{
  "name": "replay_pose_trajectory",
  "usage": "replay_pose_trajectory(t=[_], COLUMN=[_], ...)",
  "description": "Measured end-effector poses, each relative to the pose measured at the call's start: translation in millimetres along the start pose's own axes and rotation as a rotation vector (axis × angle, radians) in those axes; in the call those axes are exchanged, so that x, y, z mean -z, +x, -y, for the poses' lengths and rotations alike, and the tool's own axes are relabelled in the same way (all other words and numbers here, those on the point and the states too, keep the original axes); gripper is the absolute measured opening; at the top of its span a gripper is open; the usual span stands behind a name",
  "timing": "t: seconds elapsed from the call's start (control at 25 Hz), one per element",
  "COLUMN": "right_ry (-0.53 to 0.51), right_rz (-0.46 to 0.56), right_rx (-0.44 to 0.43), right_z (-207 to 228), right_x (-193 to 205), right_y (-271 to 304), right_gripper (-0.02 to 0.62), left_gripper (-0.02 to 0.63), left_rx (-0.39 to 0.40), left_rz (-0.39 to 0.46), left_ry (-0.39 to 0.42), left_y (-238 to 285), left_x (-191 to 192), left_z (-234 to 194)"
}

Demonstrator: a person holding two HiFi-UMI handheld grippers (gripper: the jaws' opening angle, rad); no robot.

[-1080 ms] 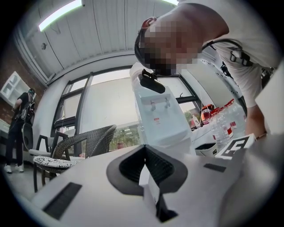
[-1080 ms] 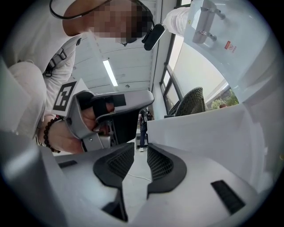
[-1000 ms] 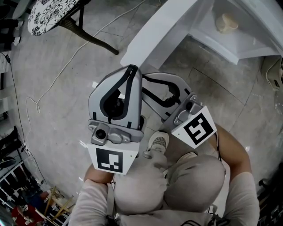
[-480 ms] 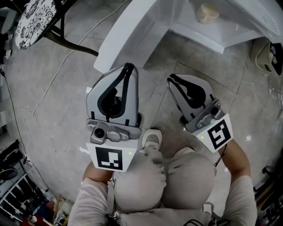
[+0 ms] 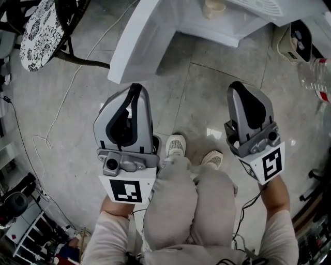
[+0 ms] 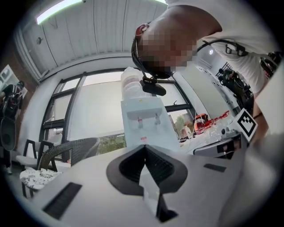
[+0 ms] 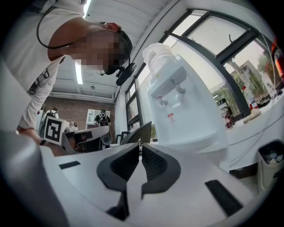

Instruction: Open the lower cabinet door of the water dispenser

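Two empty grippers, door (image 5: 137, 39) open

It stands swung wide from the dispenser (image 5: 232, 28), at the head view's top. The left gripper (image 5: 135, 89) and right gripper (image 5: 242, 88) hang well apart from it, fingers closed on nothing. Opening looks done; next, simply keep clear.

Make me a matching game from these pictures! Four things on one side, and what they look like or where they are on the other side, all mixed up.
Things:
1. cabinet door
2. beige cup
3. left gripper
4. round table

What fits:
A. jaws together, holding nothing
B. black-and-white pattern on top
C. swung open
D. inside the cabinet

Right pairs: 1-C, 2-D, 3-A, 4-B.
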State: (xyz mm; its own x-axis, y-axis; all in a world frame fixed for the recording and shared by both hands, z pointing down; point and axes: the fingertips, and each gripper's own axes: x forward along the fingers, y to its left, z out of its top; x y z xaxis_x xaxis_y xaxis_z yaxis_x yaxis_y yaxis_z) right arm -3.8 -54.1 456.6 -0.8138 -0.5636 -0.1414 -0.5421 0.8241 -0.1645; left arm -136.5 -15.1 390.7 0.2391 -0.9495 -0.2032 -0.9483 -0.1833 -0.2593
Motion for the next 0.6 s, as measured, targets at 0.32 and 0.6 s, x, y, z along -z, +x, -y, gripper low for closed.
replay_pose_trajectory(t=[0.32,0.6], right_ry=[0.017,-0.001], right_rz=[-0.013,-0.032], right_rx=[0.138,0.227], right_z=[-7,-37], right_x=[-152,-342], right_y=[-30,-39], right_gripper=[0.031,0.031], left_gripper=[0.003,0.003], left_rx=[0.001,-0.007], left_rz=[-0.026,-0.056], left_ry=[-0.055,-0.095], left_y=[18,38], left_x=[-137,-313], left_z=[-22,-66])
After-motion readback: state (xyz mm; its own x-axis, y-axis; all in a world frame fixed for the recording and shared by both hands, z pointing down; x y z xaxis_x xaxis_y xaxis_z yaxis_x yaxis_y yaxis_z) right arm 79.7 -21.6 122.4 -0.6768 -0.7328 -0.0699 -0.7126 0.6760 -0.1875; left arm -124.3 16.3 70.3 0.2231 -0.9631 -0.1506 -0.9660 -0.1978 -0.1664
